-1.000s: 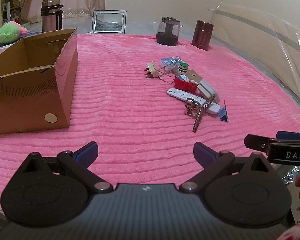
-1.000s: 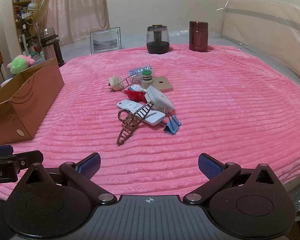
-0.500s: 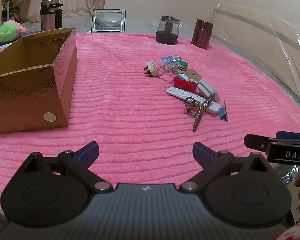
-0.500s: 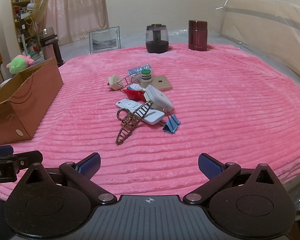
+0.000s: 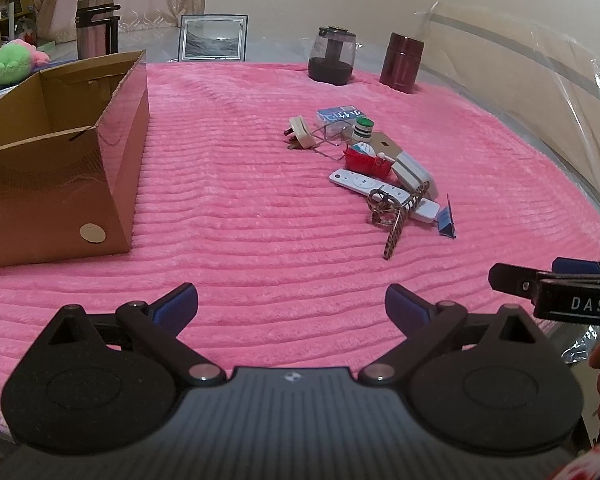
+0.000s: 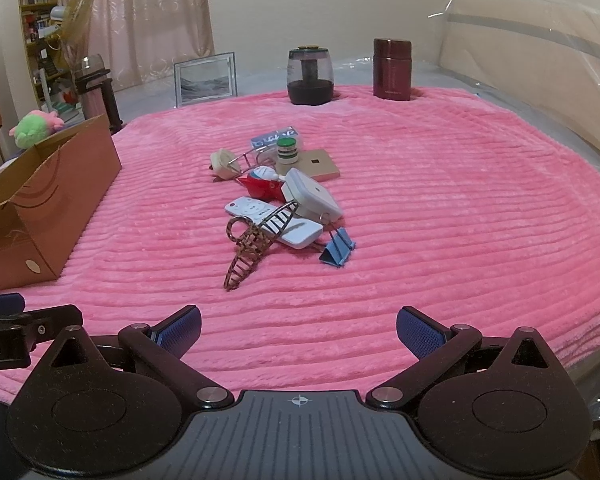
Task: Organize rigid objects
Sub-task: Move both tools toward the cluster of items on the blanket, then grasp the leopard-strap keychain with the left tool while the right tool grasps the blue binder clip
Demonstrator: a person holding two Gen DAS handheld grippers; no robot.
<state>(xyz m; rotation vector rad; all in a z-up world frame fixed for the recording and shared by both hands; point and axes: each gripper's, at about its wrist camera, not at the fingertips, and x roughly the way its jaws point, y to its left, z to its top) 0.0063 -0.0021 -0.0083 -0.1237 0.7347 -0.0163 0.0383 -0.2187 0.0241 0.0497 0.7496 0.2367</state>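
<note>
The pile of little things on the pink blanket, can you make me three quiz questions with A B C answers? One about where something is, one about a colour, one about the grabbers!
1. Where is the cardboard box compared with the pile?
A. left of it
B. right of it
C. on top of it

2. What colour is the binder clip?
A. yellow
B. blue
C. green

3. How are the jaws of the right gripper?
A. shut on the hair claw
B. shut on nothing
C. open

Answers:
1 A, the box stands apart at the blanket's left side.
2 B, the clip by the white remote is blue.
3 C, its pads sit wide apart, and the hair claw lies untouched.
</note>
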